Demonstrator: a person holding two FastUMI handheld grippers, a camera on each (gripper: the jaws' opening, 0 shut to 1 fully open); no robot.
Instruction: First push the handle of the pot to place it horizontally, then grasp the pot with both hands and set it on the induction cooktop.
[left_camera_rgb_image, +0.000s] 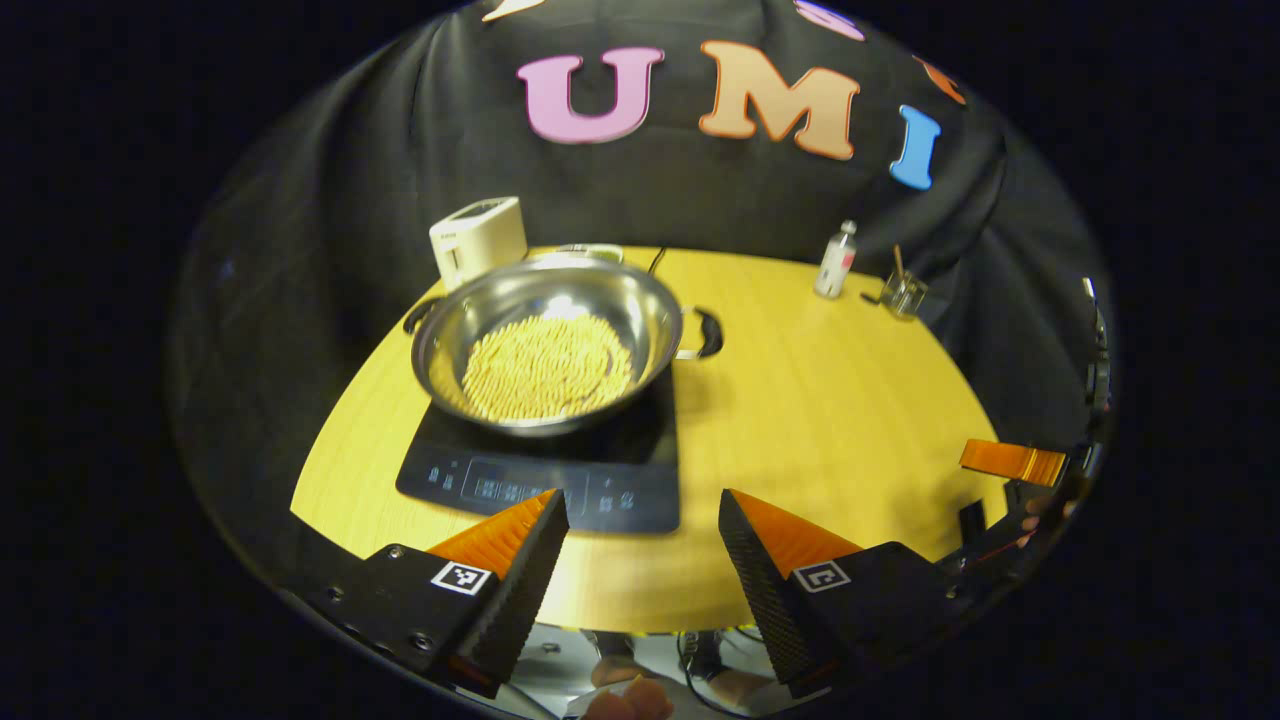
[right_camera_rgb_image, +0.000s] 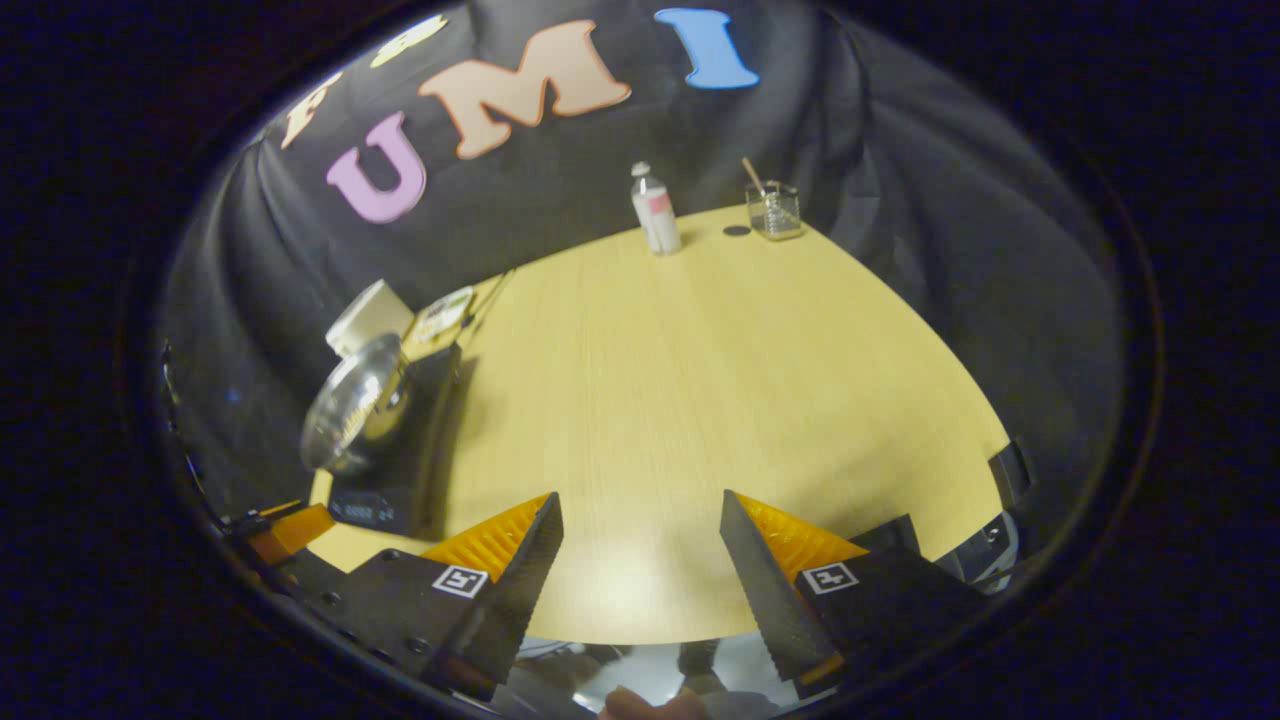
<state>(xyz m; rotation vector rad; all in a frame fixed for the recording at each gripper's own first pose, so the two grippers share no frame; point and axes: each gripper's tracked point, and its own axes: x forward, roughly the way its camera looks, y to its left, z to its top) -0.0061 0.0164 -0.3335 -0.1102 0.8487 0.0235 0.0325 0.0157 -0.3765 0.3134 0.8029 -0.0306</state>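
1. Sitting on the induction cooktop (left_camera_rgb_image: 545, 470), the pot (left_camera_rgb_image: 548, 345) lies ahead of the left gripper (left_camera_rgb_image: 643, 520), apart from its spread fingers; handles point sideways.
2. Right gripper (right_camera_rgb_image: 640, 520) is spread too, over bare table (right_camera_rgb_image: 700, 400); pot far left.

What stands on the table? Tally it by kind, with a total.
Pot: 1
Induction cooktop: 1
White box appliance: 1
Bottle: 1
Glass with stick: 1
Total: 5
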